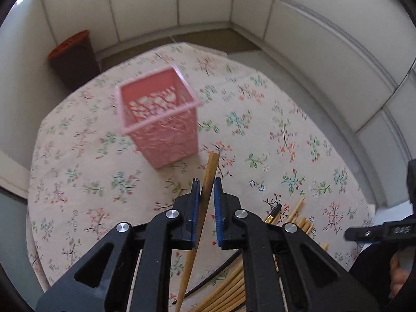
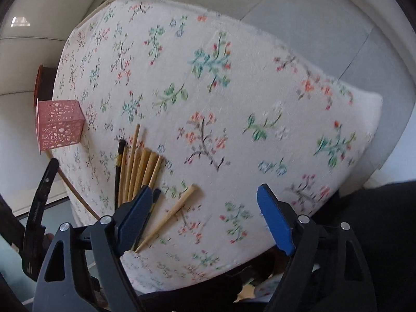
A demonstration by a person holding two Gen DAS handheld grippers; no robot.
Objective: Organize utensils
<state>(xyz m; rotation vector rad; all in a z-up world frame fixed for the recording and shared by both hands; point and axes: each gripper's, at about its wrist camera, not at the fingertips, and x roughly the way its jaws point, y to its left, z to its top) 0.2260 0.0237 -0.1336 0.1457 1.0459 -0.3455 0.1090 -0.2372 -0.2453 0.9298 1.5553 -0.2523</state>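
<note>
L gripper (image 1: 206,184) is clamped on one wooden chopstick (image 1: 208,179), held above the floral tablecloth (image 1: 273,135), tip pointing toward the pink perforated holder (image 1: 161,119) standing just ahead. R gripper (image 2: 205,208) gapes wide w/ nothing in it, over the loose chopstick pile (image 2: 140,166) on the cloth.

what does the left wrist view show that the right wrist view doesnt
Only the left wrist view shows the left gripper shut on a single wooden chopstick, and the open top of the pink basket. Only the right wrist view shows the right gripper with its jaws wide open, and one chopstick lying apart. Both show the basket, the chopstick pile and the floral tablecloth.
</note>
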